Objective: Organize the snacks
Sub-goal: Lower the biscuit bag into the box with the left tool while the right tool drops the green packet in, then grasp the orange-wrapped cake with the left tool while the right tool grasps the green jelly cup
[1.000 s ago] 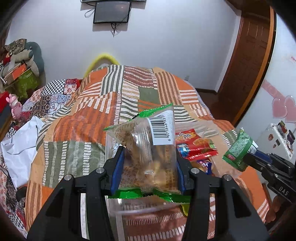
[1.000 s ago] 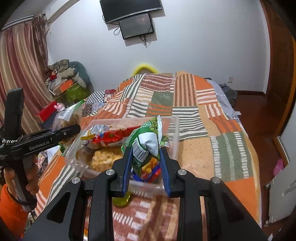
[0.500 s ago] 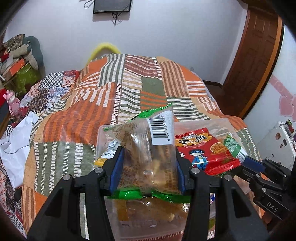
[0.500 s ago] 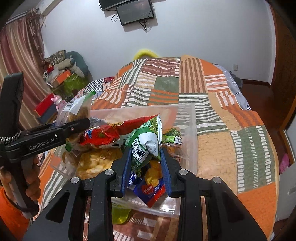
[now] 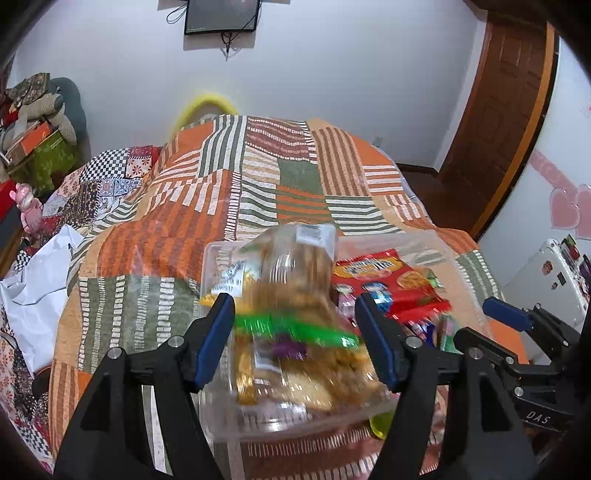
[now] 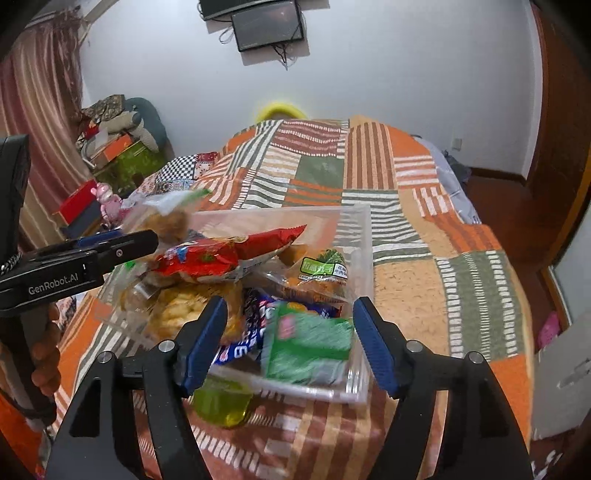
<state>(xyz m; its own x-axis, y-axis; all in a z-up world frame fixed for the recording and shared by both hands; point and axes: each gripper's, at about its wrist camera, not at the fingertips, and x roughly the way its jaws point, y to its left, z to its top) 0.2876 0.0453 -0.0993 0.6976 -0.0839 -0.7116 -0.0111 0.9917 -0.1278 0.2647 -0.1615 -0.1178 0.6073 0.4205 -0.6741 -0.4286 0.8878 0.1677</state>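
Over the clear bin [image 5: 214, 258] on the bed, both tools are opening: the left tool [image 5: 295, 334] has released the biscuit bag [image 5: 295, 273], the right tool [image 6: 288, 338] the green packet [image 6: 310, 347] at 6 o'clock. Spillage is risked, since the pile is already heaped.

A bedroom at home, probably — a patchwork quilt [image 5: 280, 192] covers the bed, wall-mounted screen [image 5: 221, 16] above.
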